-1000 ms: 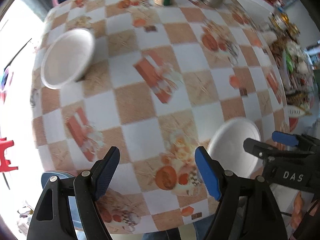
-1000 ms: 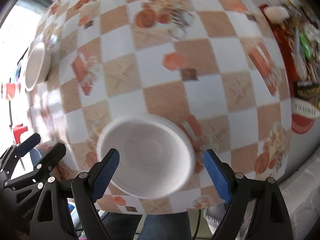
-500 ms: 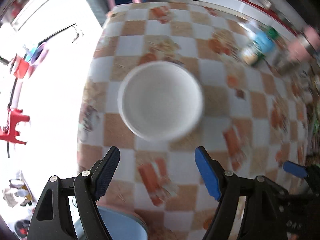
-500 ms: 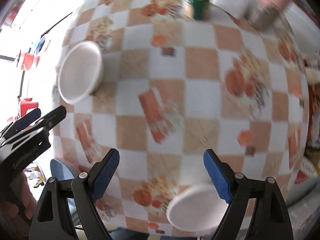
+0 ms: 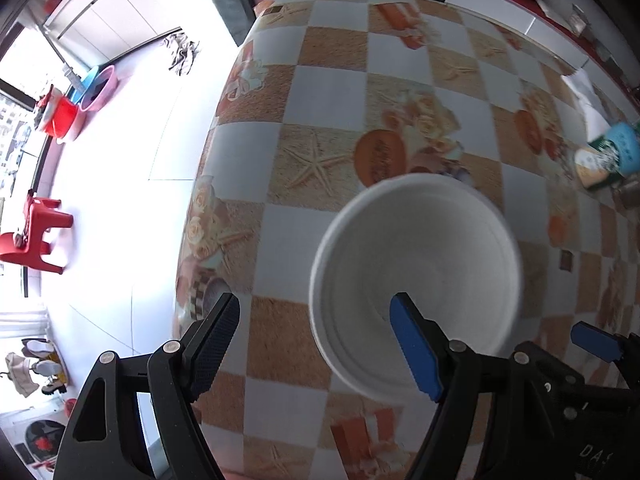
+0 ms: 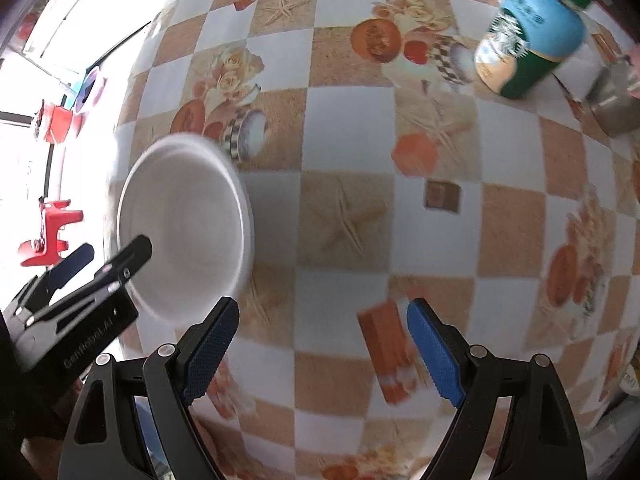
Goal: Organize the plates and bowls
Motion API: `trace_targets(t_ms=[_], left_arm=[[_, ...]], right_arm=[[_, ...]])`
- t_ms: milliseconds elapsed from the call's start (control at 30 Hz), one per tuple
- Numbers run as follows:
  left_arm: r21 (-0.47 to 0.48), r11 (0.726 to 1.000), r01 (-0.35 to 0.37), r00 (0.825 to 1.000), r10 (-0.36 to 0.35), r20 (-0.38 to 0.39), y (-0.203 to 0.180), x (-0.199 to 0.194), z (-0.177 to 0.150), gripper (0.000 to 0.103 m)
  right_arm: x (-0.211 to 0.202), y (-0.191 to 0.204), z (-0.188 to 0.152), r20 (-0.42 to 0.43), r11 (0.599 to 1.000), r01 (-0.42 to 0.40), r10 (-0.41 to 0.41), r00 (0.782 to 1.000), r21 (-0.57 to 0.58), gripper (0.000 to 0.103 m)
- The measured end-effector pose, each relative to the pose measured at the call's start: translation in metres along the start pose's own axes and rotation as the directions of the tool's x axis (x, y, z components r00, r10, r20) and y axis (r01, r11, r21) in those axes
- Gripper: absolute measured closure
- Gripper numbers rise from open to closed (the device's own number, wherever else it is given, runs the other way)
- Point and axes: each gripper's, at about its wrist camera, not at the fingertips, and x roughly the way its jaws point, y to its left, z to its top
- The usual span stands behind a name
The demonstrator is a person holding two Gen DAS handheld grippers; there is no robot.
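Observation:
A white bowl (image 5: 420, 264) stands upright on the checked tablecloth (image 5: 328, 92), near the table's left edge. My left gripper (image 5: 316, 344) is open right above it. One blue pad (image 5: 412, 352) hangs over the bowl's inside and the other pad (image 5: 216, 336) over the cloth outside, so the bowl's left rim lies between them unpressed. The right wrist view shows the same bowl (image 6: 188, 220) at the left with the left gripper (image 6: 112, 252) over it. My right gripper (image 6: 322, 344) is open above bare cloth, to the right of the bowl, holding nothing.
A blue and green canister (image 6: 528, 40) and a metal cup (image 6: 616, 104) stand at the far right. The table's edge runs just left of the bowl. Beyond it is a bright floor with a red stool (image 5: 36, 232) and plastic basins (image 5: 80, 100).
Both grippers have swept left across the table and sunk slightly toward the left bowl. The other white dish near the front edge has dropped out of both views. Jaws have not changed.

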Motion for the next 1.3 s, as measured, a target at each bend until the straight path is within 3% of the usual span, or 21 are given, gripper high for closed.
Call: trace_targets(t_ms=[367,433,500,567,633,667,733,800,1000,1300], left_arm=[[0.024,0.999,-0.029,0.999,0.029,-0.014,0.002,0.035,0.019,0.023],[0.038,0.999,-0.017,1.0,0.018,-0.023,0.001,0.038,0.019,0.032],[0.052,0.999,0.004,0.999,-0.002,-0.032,-0.003,0.042,0.02,0.039],[0.067,0.997,0.024,0.999,-0.022,-0.031,-0.009,0.04,0.02,0.051],[0.089,0.995,0.042,0.999,-0.039,-0.034,-0.017,0.038,0.021,0.065],[0.098,0.995,0.033,0.999,-0.031,-0.027,-0.02,0.037,0.021,0.067],[0.114,0.993,0.039,0.999,-0.035,-0.029,-0.023,0.037,0.02,0.069],[0.134,0.99,0.04,0.999,-0.036,-0.029,-0.028,0.035,0.017,0.07],[0.145,0.988,0.053,0.997,-0.045,-0.056,-0.046,0.029,-0.01,0.07],[0.159,0.983,0.093,0.988,-0.072,-0.136,-0.076,0.017,-0.108,0.07]], right_arm=[[0.035,0.02,0.024,-0.003,0.999,0.012,-0.012,1.0,-0.036,0.016],[0.038,0.023,0.024,0.004,0.999,0.021,-0.021,1.0,-0.049,0.017],[0.04,0.026,0.023,0.008,0.998,0.022,-0.022,1.0,-0.058,0.032],[0.041,0.032,0.022,0.017,0.998,0.03,-0.029,0.999,-0.061,0.038],[0.041,0.038,0.021,0.026,0.997,0.013,-0.011,1.0,-0.082,0.054],[0.043,0.043,0.021,0.019,0.996,-0.001,0.003,1.0,-0.093,0.066],[0.044,0.045,0.021,0.012,0.996,-0.023,0.024,1.0,-0.089,0.072],[0.047,0.047,0.02,-0.004,0.994,-0.051,0.051,0.999,-0.091,0.087],[0.05,0.038,0.002,-0.035,0.995,-0.047,0.044,0.998,-0.091,0.087],[0.053,0.003,-0.075,-0.124,0.994,-0.021,0.007,0.992,-0.109,0.087]])
